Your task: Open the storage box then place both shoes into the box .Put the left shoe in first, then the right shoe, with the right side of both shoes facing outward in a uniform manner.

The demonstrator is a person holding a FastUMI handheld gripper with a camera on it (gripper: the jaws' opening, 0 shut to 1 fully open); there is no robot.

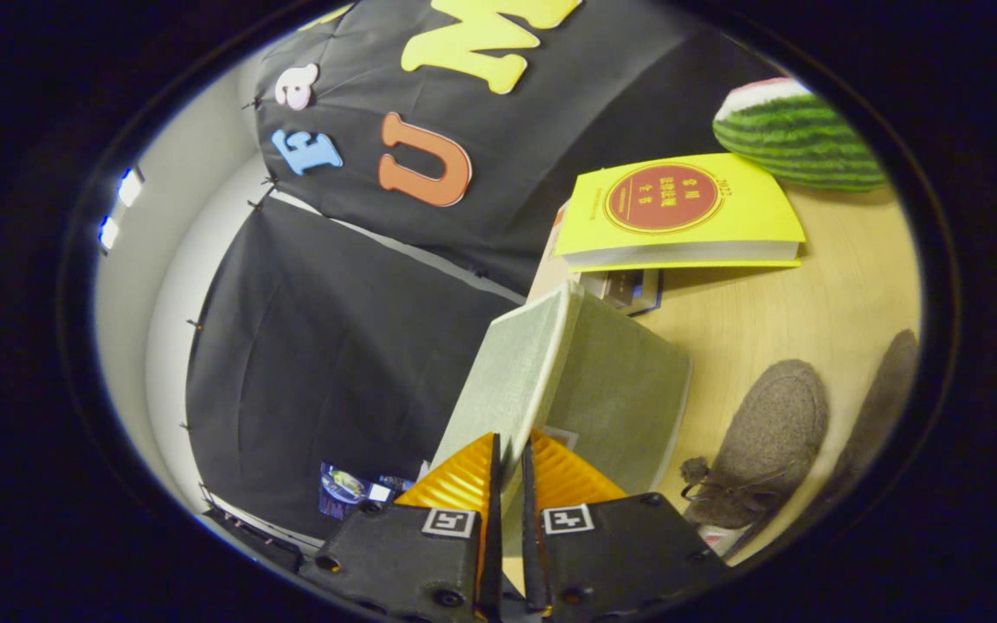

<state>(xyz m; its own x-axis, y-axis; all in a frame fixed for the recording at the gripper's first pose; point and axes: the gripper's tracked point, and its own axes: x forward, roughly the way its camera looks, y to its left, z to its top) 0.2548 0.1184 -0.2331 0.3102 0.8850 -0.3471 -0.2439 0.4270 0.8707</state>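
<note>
Lifting the lid (511,381) of the green storage box (624,402) looked like the step in hand, so the task was only at its start. The tongs (509,463) were pinched together on the thin edge of the lid, one finger on each side of it. The lid stood up on its edge, tipped away from the box, which sat just beyond the fingers on the wooden bench (810,303). Both shoes were out on the bench, next to the box: a grey felt shoe (762,446) with a little bow lay close beside it, and the other shoe (884,389) lay a bit further off. Neither one had gone in yet, so the left shoe and then the right shoe were both left to do. The tongs were rolled over sideways, so the bench looked steeply tilted. A yellow book (680,208) and a watermelon toy (793,134) sat further back.
</note>
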